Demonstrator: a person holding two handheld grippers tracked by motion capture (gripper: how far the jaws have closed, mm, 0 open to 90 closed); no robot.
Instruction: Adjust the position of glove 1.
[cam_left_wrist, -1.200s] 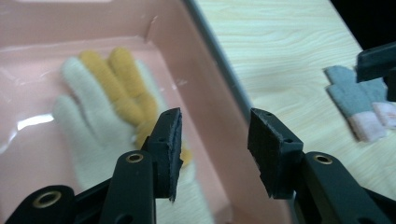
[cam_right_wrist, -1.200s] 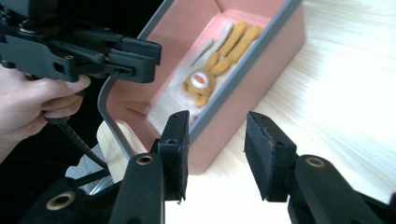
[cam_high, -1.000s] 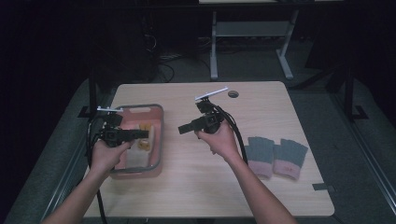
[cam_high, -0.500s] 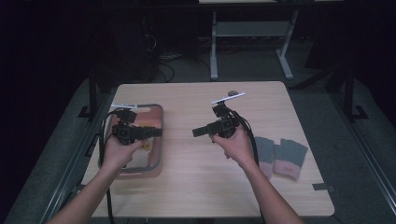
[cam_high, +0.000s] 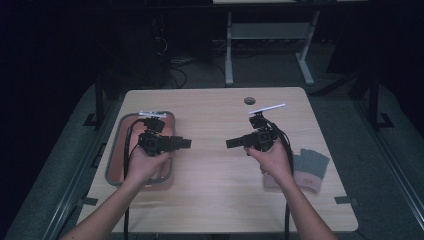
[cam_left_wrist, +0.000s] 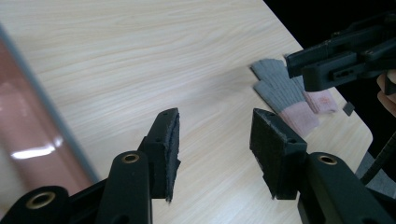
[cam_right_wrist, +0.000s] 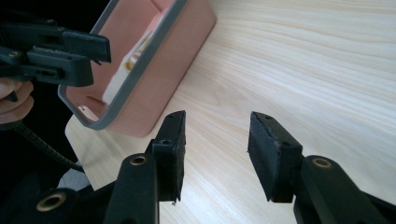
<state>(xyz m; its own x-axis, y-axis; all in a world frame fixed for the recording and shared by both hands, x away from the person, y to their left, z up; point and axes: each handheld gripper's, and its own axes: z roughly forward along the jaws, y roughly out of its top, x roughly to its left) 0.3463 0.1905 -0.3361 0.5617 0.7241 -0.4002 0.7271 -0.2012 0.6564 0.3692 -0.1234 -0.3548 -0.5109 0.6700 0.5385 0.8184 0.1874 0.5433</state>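
Observation:
My left gripper (cam_high: 187, 144) is held over the right rim of a pink tray with a grey rim (cam_high: 114, 165), pointing right. My right gripper (cam_high: 230, 144) is over the middle of the table, pointing left at it, with a gap of bare wood between the two. In the left gripper view the left gripper (cam_left_wrist: 215, 154) stands open with nothing between its pads. The right gripper (cam_right_wrist: 217, 154) is likewise open over bare wood. A pair of grey and pink gloves (cam_high: 314, 167) lies flat at the table's right, partly behind my right hand.
The tray (cam_right_wrist: 154, 70) holds something white and yellow (cam_right_wrist: 125, 70). A round cable hole (cam_high: 249, 100) sits near the table's far edge. The wooden table (cam_high: 210, 200) ends in dark floor on all sides. Cables trail from both grippers.
Both hands have moved to the right in the high view. The left gripper went from over the tray to its right rim, and the right gripper drew nearer the gloves.

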